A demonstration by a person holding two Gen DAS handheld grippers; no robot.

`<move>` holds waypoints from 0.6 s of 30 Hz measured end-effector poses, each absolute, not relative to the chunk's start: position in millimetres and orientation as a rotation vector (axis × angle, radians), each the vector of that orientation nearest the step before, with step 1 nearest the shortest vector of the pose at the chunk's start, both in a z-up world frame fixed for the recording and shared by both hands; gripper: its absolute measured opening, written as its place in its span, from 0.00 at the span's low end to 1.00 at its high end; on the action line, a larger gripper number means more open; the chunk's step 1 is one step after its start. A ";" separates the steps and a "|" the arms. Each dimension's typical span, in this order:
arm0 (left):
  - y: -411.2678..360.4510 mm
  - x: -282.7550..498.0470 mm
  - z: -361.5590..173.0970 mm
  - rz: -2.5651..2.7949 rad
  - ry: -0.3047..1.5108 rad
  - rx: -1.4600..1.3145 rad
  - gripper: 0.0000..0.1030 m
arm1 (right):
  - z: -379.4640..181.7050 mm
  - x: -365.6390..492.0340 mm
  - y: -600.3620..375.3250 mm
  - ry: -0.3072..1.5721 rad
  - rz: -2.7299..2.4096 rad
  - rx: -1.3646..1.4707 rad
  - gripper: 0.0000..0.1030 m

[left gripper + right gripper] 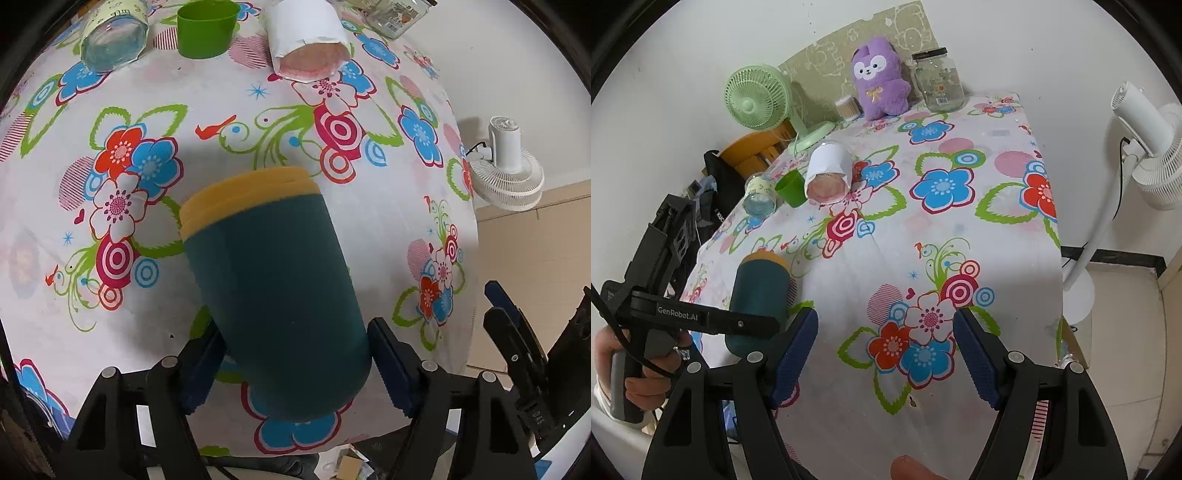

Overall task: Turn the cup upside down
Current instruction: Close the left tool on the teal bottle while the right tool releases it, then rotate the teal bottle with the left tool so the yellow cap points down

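Observation:
A dark teal cup [277,295] with a yellow threaded rim sits between the blue pads of my left gripper [295,369]. Its rim points away from me toward the table and its base is toward the camera. The jaws stand close on both sides of it; a thin gap shows at the right pad. In the right wrist view the same cup [759,291] hangs tilted above the table's left side, partly behind the left gripper's black finger. My right gripper [886,354] is open and empty above the flowered cloth.
On the flowered tablecloth [942,229] at the far side are a glass jar on its side [114,40], a green cup [205,27] and a white-wrapped cup on its side [308,40]. A purple plush [879,79], clear jar [938,81] and green fan [757,99] stand at the back. A white fan [1145,147] stands right of the table.

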State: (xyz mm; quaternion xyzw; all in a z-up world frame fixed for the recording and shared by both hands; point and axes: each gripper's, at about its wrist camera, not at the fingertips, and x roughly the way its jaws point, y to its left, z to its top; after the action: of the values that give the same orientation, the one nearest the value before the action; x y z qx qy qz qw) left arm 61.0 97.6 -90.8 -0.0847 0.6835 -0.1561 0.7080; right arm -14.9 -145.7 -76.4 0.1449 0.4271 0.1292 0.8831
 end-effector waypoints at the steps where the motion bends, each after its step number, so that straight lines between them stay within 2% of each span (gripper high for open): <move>1: 98.3 60.6 -90.1 -0.348 1.516 -0.182 0.75 | -76.2 -15.4 -145.0 0.887 0.273 0.303 0.76; 18: 116.3 73.0 -25.7 -0.367 1.354 0.095 0.66 | -85.7 -20.3 -118.4 0.885 0.354 0.306 0.76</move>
State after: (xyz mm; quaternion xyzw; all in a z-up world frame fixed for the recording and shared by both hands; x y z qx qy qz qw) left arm 73.0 116.3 -25.7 0.0439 0.6224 -0.1687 0.7630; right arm -20.3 -118.4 -85.7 0.1468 0.4244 0.1695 0.8773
